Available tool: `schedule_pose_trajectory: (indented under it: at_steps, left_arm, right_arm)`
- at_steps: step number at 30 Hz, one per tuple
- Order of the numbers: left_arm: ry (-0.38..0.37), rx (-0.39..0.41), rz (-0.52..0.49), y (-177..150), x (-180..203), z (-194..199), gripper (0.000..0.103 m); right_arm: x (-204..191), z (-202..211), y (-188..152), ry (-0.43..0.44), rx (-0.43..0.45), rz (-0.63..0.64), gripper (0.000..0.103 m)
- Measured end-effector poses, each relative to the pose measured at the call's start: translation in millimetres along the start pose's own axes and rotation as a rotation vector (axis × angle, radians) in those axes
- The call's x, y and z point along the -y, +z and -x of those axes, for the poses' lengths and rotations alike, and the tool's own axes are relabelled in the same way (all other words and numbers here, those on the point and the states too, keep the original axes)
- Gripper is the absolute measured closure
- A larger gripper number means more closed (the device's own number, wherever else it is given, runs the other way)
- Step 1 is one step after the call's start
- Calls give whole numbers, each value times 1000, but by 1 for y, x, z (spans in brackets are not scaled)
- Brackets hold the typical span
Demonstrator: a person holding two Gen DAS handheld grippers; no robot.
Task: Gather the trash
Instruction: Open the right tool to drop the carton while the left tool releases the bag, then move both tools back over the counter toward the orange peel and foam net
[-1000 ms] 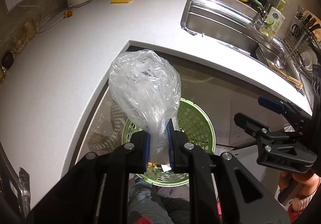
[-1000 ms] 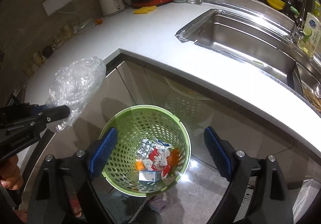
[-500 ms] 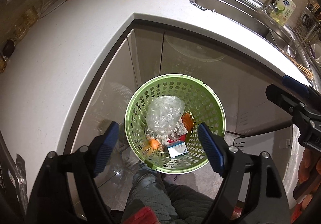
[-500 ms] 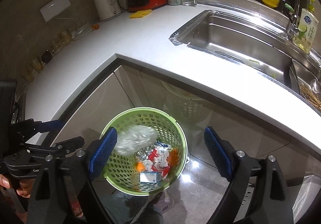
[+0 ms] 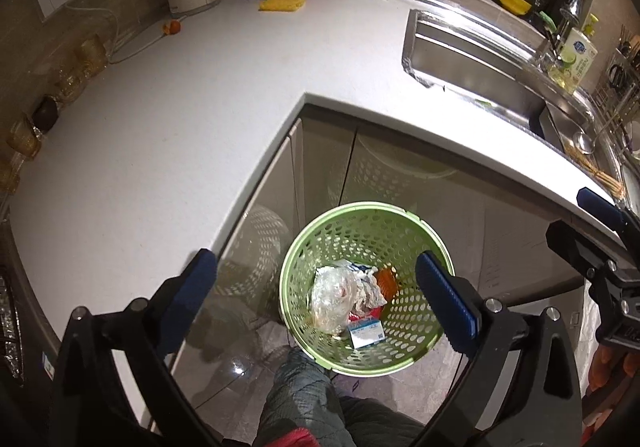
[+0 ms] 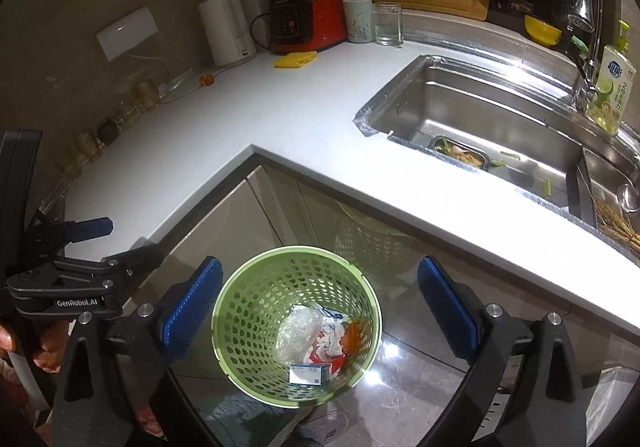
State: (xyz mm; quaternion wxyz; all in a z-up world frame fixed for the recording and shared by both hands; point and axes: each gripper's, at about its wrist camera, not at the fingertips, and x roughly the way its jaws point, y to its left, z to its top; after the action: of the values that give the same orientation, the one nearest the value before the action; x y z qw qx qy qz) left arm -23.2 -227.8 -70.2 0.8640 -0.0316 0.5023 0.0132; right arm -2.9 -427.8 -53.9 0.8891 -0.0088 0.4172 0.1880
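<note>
Now, from the left wrist, the left gripper has just been opening, nothing between its spread jaws; directly below, the crumpled clear plastic bag lies in the green perforated plastic basket, evidently released there. From the right wrist, the right gripper, also just widened and empty, hangs above that basket, beside the white worktop.

Dim kitchen, hard glare, strong fisheye bend.
My views stay sharp at centre; the white stone counter blazes near the steel sink, glossy floor tiles throw a hotspot, and black vignette rounds every corner.
</note>
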Motion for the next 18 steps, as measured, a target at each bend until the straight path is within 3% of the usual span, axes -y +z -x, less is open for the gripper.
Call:
schedule_pose_trajectory:
  at_steps: [8, 18]
  left_arm:
    - [40, 97, 73, 68, -53, -2, 8]
    - [108, 184, 156, 173, -144, -68, 8]
  right_arm:
    - [-15, -16, 57, -3, 54, 33, 3]
    - [-39, -94, 156, 11, 74, 40, 3]
